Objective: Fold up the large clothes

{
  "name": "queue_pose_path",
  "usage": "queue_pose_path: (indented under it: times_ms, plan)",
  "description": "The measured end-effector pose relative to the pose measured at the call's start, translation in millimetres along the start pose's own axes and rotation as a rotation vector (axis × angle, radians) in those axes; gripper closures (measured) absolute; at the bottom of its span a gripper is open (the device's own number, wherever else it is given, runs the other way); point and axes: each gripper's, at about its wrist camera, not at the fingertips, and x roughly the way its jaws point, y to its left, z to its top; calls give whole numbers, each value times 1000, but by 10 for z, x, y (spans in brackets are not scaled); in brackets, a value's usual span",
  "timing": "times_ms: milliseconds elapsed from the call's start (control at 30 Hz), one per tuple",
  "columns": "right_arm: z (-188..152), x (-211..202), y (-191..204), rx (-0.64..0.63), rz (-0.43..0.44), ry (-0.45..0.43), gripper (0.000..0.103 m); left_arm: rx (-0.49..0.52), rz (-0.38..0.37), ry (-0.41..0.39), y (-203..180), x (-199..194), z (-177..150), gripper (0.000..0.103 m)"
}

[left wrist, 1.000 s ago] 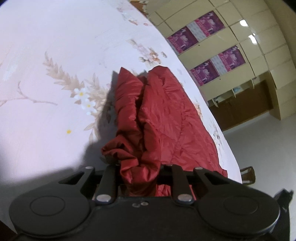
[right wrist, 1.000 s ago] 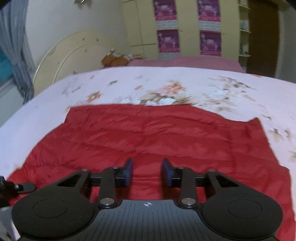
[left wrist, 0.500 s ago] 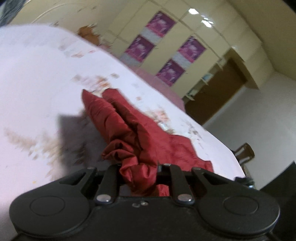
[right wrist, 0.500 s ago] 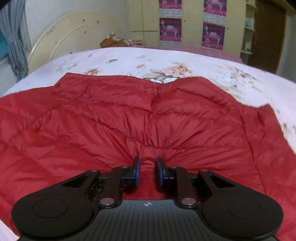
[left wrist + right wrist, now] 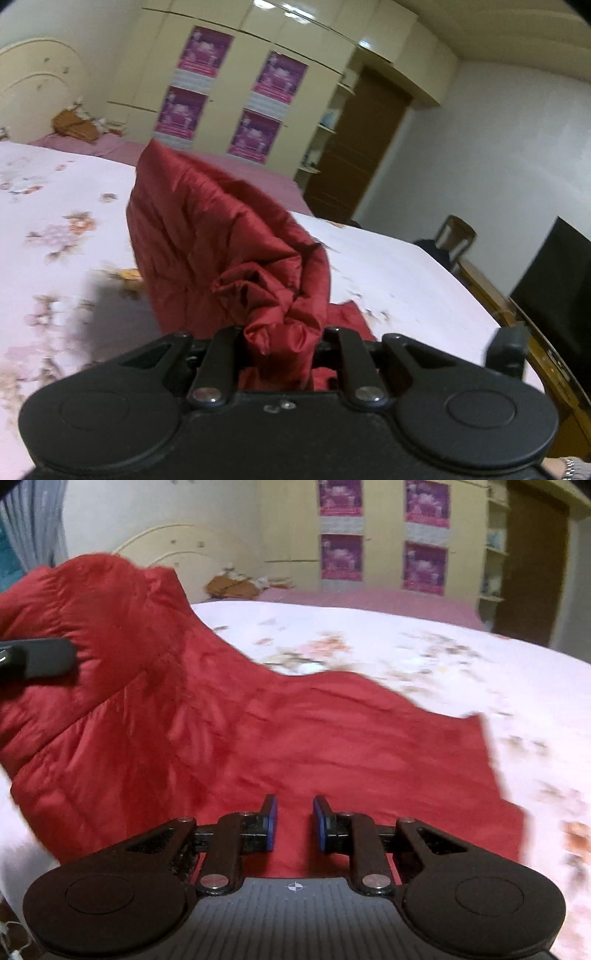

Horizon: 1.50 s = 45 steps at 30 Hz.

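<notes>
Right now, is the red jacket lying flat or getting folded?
Getting folded. The left gripper pinches a bunched end of the red jacket and lifts it; the rest lies spread on the bed.

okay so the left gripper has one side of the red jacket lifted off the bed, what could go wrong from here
The left gripper pinches only a bunched wad of the red jacket, so the slick fabric may slip out mid-fold. The right gripper is open and pins nothing, so the rest may drag across the bed instead of creasing.

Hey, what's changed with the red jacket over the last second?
The left tongs, clamped on a bunch of the red jacket, lifted that side up and over toward the right. The right tongs stay open, gripping nothing, low over the part lying flat on the floral bedspread.
</notes>
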Motion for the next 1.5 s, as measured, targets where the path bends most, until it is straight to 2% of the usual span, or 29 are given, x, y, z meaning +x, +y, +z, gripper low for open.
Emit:
queue_pose_path:
  times_ms: [200, 433, 600, 700, 733, 767, 833, 900, 967, 1000, 1033, 1167, 1267, 1333, 1367, 1400, 1433, 1500]
  plan:
    - [-255, -278, -554, 79, -98, 24, 82, 55, -67, 60, -337, 345, -170, 88]
    - [-487, -317, -749, 136, -90, 64, 82, 87, -131, 175, -610, 769, -484, 88]
    - [-519, -491, -881, 194, -86, 44, 82, 146, -130, 254, -753, 998, -770, 85]
    - [-519, -610, -982, 219, -98, 35, 82, 157, -123, 264, -757, 988, -789, 72]
    - [-515, -652, -1025, 239, -94, 32, 82, 156, -132, 266, -761, 965, -776, 64]
    - [-504, -695, -1074, 265, -83, 26, 82, 151, -146, 272, -760, 941, -757, 48]
    - [-460, -779, -1136, 302, -61, 7, 82, 135, -176, 280, -772, 873, -704, 30]
    - [-406, -845, -1180, 331, -43, -17, 81, 138, -188, 270, -787, 776, -655, 28]
    - [-342, -914, -1201, 361, -26, -46, 45, 136, -202, 258, -791, 647, -612, 28]
    - [-300, -933, -1195, 369, -19, -68, 16, 129, -207, 244, -784, 592, -560, 28]
    - [-254, -980, -1187, 368, -1, -96, 14, 121, -206, 225, -757, 507, -521, 27]
    - [-73, -1017, -1116, 378, 60, -127, 15, 80, -142, 126, -506, 149, -309, 26]
    - [18, -953, -1007, 366, 116, -123, 15, 63, -14, 78, -225, 101, -185, 30]
    - [44, -904, -883, 341, 146, -106, 15, 38, 67, 87, -31, 165, -161, 33]
    - [48, -871, -809, 322, 158, -94, 15, 29, 93, 88, 70, 198, -179, 38]
    - [47, -836, -751, 306, 164, -79, 23, 28, 119, 87, 135, 254, -194, 40]
    - [37, -785, -702, 294, 166, -58, 38, 32, 140, 92, 189, 331, -222, 47]
    - [2, -671, -650, 286, 159, -13, 49, 32, 141, 113, 248, 504, -274, 58]
